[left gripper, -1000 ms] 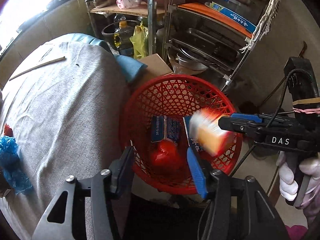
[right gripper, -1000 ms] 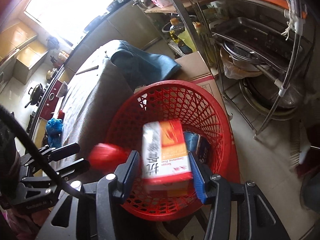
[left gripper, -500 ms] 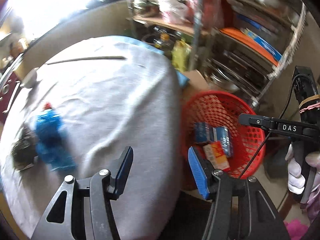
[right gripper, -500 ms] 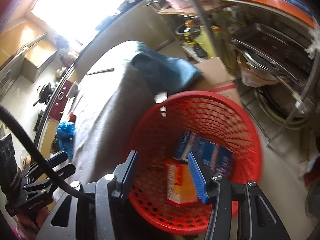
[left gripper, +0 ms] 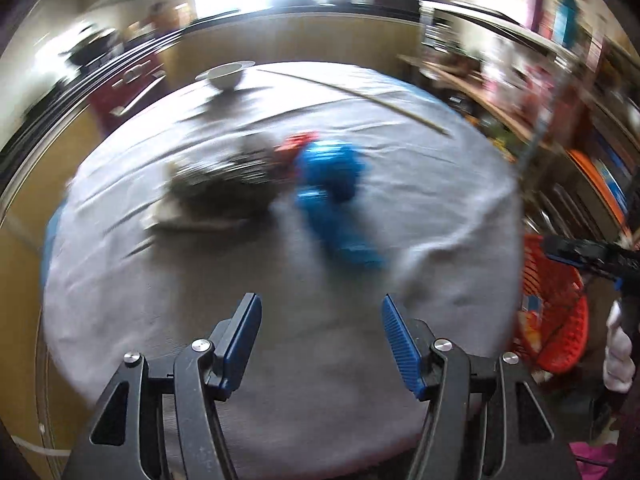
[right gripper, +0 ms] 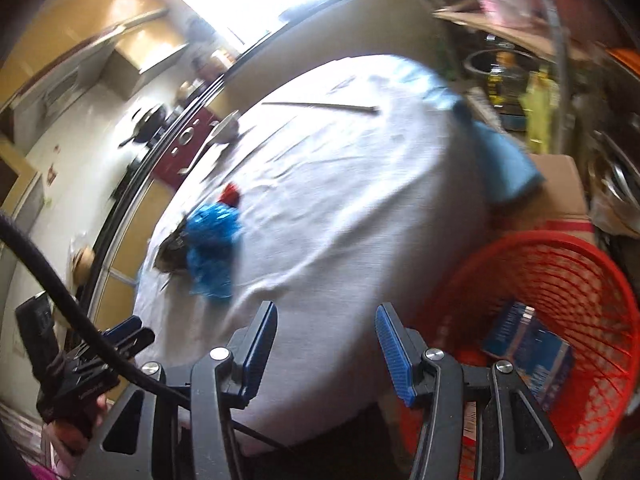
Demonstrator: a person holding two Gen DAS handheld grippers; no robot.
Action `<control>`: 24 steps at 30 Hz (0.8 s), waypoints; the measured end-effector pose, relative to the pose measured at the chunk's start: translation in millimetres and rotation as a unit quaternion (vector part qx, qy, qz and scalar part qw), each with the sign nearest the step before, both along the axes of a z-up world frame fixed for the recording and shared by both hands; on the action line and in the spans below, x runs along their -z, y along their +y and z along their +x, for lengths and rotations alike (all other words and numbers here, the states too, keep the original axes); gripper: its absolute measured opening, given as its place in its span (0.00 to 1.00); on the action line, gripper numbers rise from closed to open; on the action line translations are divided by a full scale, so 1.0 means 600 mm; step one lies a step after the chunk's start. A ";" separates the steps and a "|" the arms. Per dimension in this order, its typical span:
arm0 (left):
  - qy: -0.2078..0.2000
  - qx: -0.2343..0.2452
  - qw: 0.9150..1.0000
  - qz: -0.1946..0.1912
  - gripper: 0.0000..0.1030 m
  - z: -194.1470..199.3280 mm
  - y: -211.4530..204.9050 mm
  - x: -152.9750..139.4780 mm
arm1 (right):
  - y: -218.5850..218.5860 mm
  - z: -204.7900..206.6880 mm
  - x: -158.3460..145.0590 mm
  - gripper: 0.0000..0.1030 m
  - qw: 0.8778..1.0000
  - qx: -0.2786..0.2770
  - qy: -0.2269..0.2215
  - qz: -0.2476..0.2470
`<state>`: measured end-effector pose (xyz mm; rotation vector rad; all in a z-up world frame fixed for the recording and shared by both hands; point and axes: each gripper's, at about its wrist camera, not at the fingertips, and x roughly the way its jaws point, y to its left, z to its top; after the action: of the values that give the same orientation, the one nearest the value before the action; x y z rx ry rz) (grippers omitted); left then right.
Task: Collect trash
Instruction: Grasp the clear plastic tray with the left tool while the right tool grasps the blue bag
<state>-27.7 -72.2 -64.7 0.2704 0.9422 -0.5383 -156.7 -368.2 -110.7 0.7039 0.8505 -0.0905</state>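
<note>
A crumpled blue plastic wrapper lies on the grey-clothed table, with a small red piece and a dark wrapper beside it; they are blurred. My left gripper is open and empty, short of the blue wrapper. The red mesh basket stands off the table's right edge and holds a blue box. My right gripper is open and empty over the table edge beside the basket. The blue wrapper also shows in the right wrist view.
A white bowl and long chopsticks lie at the table's far side. A blue cloth hangs over the right edge above a cardboard box. Metal shelves with kitchenware stand to the right.
The orange box and the red item dropped into the basket. Both grippers opened and swung left, away from the basket and toward the trash on the table.
</note>
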 end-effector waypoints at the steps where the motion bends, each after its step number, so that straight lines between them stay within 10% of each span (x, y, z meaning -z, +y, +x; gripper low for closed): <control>1: 0.001 -0.017 1.000 -0.002 0.62 0.010 0.018 0.003 | 0.015 0.015 -0.003 0.54 1.000 -0.013 0.000 -0.003; 24: -0.010 -0.188 0.981 -0.049 0.62 0.161 0.206 0.002 | 0.190 0.294 0.017 0.54 0.993 -0.110 0.029 -0.030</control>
<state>69.1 51.6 -65.8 0.0058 0.9167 -0.2329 19.4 -254.2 -121.1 0.5496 0.9730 0.0615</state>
